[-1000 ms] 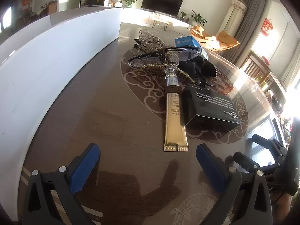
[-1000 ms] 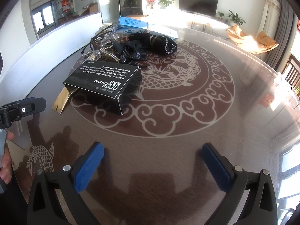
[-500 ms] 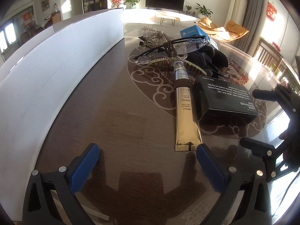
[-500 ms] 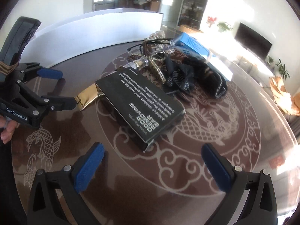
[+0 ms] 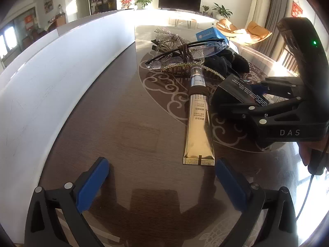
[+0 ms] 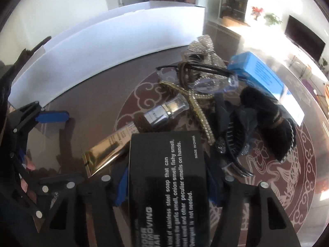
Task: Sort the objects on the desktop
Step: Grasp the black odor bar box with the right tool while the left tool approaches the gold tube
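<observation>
A black soap box (image 6: 166, 177) with white print lies on the dark table between my right gripper's (image 6: 165, 185) blue pads, which press on its two sides. In the left wrist view the same box (image 5: 232, 94) sits under the right gripper's black body (image 5: 287, 111). A gold tube (image 5: 198, 125) with a clear cap lies just left of the box. My left gripper (image 5: 162, 182) is open and empty, low over the table, short of the tube's flat end.
Behind the tube lies a pile: glasses (image 5: 185, 51), a rhinestone hair clip (image 6: 197, 107), black hair bows (image 6: 265, 119) and a blue box (image 6: 257, 74). A white curved board (image 5: 51, 82) walls the table's left side.
My right gripper has moved forward to the black box and closed its pads onto its sides. My left gripper has crept slightly toward the gold tube and stays open.
</observation>
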